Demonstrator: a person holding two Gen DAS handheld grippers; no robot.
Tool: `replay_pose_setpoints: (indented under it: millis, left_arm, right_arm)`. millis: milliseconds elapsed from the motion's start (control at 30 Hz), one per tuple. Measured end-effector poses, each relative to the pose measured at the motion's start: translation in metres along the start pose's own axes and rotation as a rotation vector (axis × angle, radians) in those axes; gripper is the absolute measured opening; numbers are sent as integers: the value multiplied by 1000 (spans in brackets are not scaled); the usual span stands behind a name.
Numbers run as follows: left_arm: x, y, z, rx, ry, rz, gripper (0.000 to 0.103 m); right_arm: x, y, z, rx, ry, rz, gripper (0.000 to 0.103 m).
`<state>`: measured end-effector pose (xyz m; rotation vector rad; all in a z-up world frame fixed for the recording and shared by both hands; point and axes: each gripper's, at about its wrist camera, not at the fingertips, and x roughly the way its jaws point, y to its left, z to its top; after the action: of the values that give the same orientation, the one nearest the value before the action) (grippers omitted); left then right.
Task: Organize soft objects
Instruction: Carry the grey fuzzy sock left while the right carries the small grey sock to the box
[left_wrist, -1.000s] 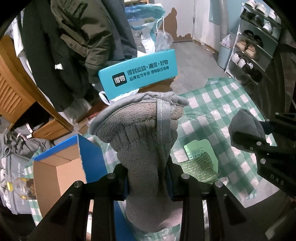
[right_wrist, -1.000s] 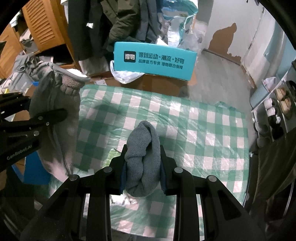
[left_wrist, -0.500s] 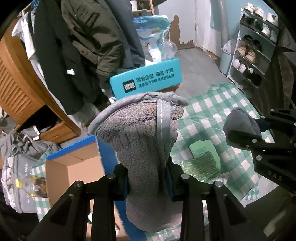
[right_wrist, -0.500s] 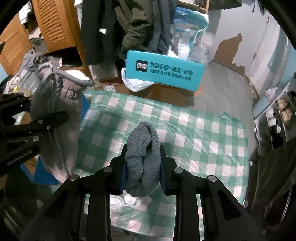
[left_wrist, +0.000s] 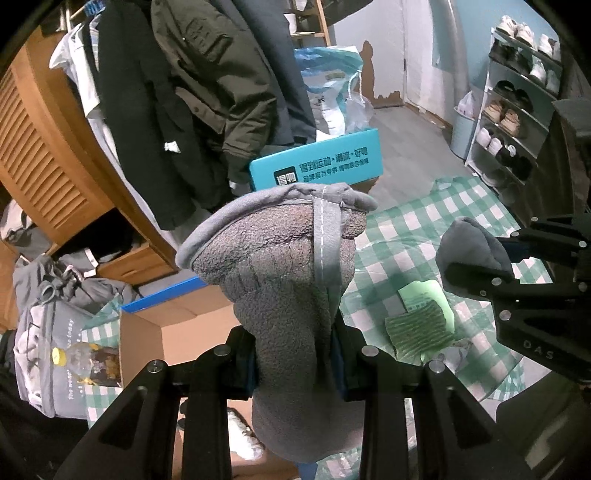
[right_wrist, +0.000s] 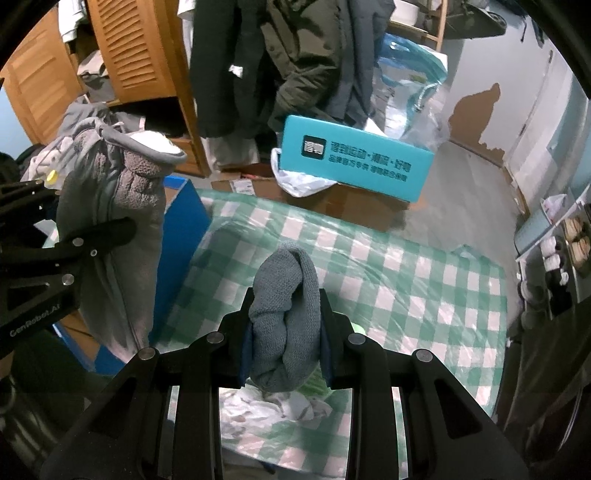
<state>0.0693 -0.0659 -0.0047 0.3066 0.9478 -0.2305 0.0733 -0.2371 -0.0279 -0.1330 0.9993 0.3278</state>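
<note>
My left gripper (left_wrist: 295, 354) is shut on a grey fleece-lined garment (left_wrist: 280, 266). Its rolled hem stands up above the fingers and the rest hangs below them. In the right wrist view the same garment (right_wrist: 122, 206) hangs at the left from the left gripper (right_wrist: 74, 214). My right gripper (right_wrist: 284, 339) is shut on a folded grey knit bundle (right_wrist: 284, 295), held above the green checked cloth (right_wrist: 406, 277). From the left wrist view, the right gripper (left_wrist: 491, 254) with its bundle (left_wrist: 469, 240) is at the right, apart from the fleece garment.
An open cardboard box with blue sides (left_wrist: 177, 332) sits below and left of the fleece garment. A green packet (left_wrist: 424, 314) lies on the cloth. A teal box (right_wrist: 354, 162), hanging coats (left_wrist: 207, 92), a wooden wardrobe (right_wrist: 129, 48), a clothes pile (left_wrist: 48, 314) and a shoe rack (left_wrist: 517, 110) surround it.
Both grippers have risen with their loads, so the cloth and boxes look farther below. The cardboard box shows more fully under the left gripper. Neither grip has changed.
</note>
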Motion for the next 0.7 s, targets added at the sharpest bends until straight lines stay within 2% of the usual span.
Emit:
replay_pose_setpoints:
  millis: [700]
  left_arm:
    - [-18, 64, -25, -93, -12, 55, 31]
  right_arm:
    - [5, 65, 30, -89, -13, 61, 27]
